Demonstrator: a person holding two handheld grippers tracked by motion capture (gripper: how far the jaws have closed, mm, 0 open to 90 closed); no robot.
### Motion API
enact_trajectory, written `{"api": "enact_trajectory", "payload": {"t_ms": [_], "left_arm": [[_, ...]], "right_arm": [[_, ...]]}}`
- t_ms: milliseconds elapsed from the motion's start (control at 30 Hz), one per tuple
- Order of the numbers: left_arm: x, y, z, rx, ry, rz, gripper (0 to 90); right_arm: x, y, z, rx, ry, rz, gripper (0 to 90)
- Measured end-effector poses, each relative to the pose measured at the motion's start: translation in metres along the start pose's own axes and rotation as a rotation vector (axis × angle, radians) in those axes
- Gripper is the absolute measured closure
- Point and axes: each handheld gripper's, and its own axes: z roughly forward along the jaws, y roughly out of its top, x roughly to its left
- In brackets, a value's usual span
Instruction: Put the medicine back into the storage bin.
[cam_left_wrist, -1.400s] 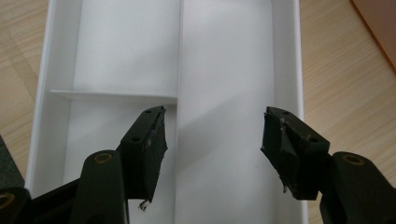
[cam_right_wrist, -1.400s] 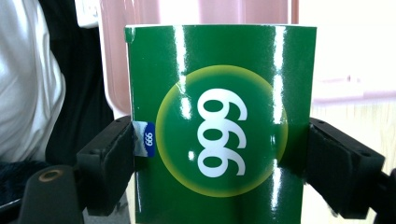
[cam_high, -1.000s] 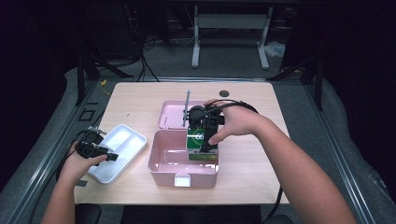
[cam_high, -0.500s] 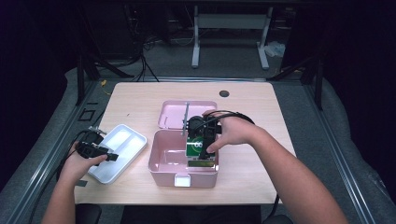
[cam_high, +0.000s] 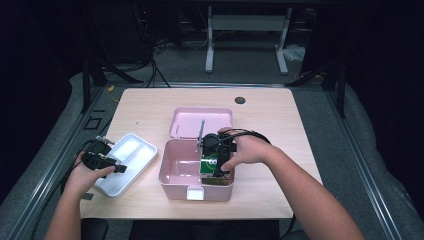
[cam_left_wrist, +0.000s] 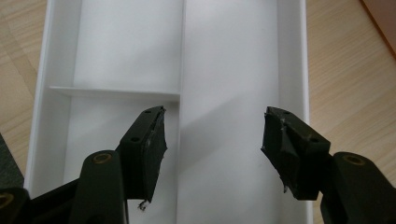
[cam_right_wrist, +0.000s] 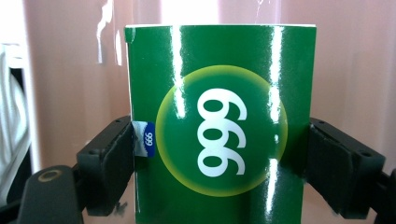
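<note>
A glossy green box (cam_right_wrist: 219, 126) with a yellow circle and white "999" sits clamped between the black jaws of my right gripper (cam_right_wrist: 219, 163). In the high view that green box (cam_high: 210, 164) is held down inside the open pink case (cam_high: 176, 176), against its right side, under my right gripper (cam_high: 218, 167). The case's lid (cam_high: 200, 121) lies back flat behind it. My left gripper (cam_left_wrist: 212, 140) stands open over the white divided tray (cam_left_wrist: 233, 70), nothing between its fingers. From the high view the left gripper (cam_high: 102, 160) rests at the white tray's (cam_high: 131, 155) left edge.
A small dark round disc (cam_high: 240, 100) lies at the table's back right. The wooden tabletop (cam_high: 280, 120) has bare room behind and right of the case. A metal frame (cam_high: 245, 30) stands on the floor beyond the table.
My right gripper has carried the green box lower and a little nearer inside the pink case. The left gripper and tray have stayed still.
</note>
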Motion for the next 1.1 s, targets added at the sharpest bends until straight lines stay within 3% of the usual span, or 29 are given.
{"api": "enact_trajectory", "payload": {"t_ms": [800,933,1100], "left_arm": [[0.000,0.000,0.001,0.007,-0.003,0.001,39.4],[0.000,0.000,0.001,0.009,-0.004,0.000,39.4],[0.000,0.000,0.001,0.007,-0.004,0.001,39.4]], "right_arm": [[-0.001,-0.002,0.024,0.017,-0.008,0.007,14.5],[-0.003,-0.002,0.014,-0.024,-0.004,0.034,14.9],[0.001,-0.002,0.002,-0.025,-0.002,0.017,16.3]]}}
